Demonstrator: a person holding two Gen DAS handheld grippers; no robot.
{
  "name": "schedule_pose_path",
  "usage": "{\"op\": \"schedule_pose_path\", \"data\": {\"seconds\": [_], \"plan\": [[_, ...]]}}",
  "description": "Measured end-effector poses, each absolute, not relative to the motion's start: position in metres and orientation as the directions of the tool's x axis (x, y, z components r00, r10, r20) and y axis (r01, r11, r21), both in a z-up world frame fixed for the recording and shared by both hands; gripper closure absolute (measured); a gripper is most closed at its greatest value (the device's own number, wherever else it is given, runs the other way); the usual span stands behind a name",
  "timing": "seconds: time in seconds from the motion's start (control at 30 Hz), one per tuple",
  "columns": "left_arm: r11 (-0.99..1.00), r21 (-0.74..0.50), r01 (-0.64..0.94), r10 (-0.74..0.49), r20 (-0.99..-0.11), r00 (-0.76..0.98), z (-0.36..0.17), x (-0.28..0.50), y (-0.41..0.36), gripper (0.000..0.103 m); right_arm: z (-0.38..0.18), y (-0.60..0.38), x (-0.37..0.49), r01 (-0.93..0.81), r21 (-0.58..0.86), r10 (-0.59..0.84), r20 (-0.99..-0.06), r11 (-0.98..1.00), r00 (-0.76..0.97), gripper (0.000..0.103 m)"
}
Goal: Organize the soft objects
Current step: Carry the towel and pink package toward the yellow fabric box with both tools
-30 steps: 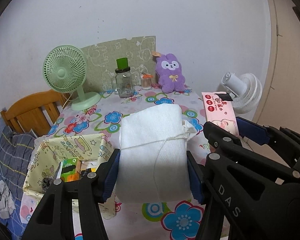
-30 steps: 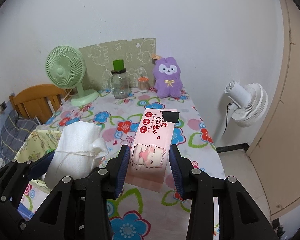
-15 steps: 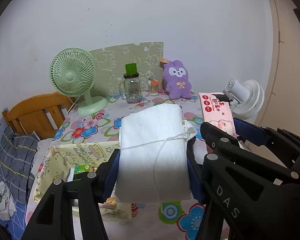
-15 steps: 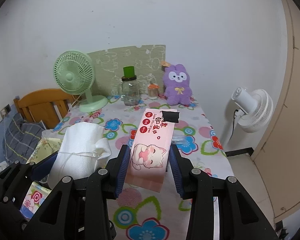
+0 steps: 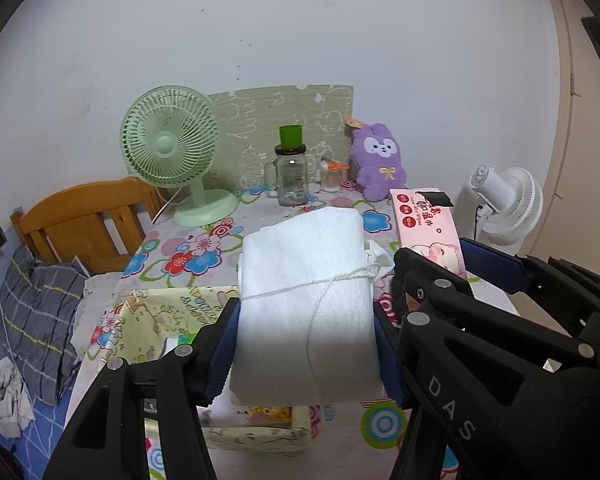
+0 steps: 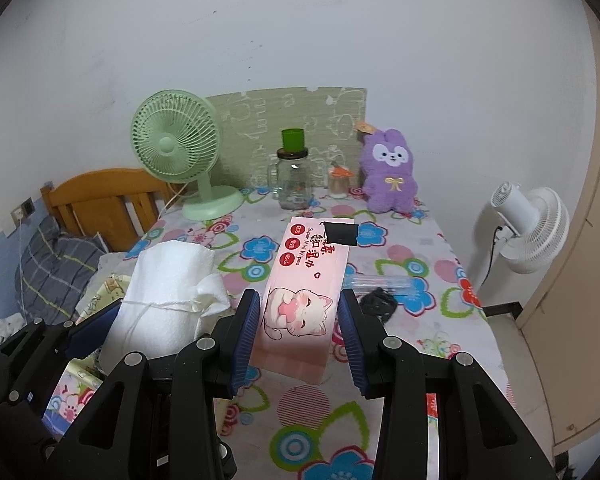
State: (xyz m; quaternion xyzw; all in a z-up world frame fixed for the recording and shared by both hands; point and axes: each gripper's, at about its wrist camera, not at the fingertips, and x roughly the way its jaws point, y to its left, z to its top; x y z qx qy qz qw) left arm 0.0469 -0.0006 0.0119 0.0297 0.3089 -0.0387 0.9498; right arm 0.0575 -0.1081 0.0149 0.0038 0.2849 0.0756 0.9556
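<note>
Your left gripper (image 5: pixel 306 350) is clamped on the white towel roll (image 5: pixel 304 300), held up over the yellow fabric basket (image 5: pixel 160 320), and the roll hides most of what's inside it. Your right gripper (image 6: pixel 300 338) is squeezed on the pink wipes pack (image 6: pixel 304 284) above the flowery table (image 6: pixel 420 320). A black thing (image 6: pixel 378 304) lies behind the pack, too small to make out.

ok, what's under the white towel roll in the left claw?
Directly below the white towel roll sits a yellow cartoon-print fabric bin on the floral tablecloth. The roll hides most of the bin's inside.
</note>
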Motion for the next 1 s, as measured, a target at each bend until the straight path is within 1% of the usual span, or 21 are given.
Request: {"op": "schedule_pose_path", "data": {"seconds": [0.6, 1.0], "plan": [[0.999, 0.043, 0.012, 0.018, -0.627, 0.779, -0.012, 0.067, 0.056, 0.040, -0.001, -0.049, 0.077, -0.231, 0.019, 0.199, -0.582, 0.973, 0.789, 0.060], [0.999, 0.045, -0.027, 0.050, -0.681, 0.730, -0.038, 0.078, 0.084, 0.040, -0.022, -0.015, 0.089, -0.290, 0.002, 0.226, -0.631, 0.957, 0.742, 0.060]]}}
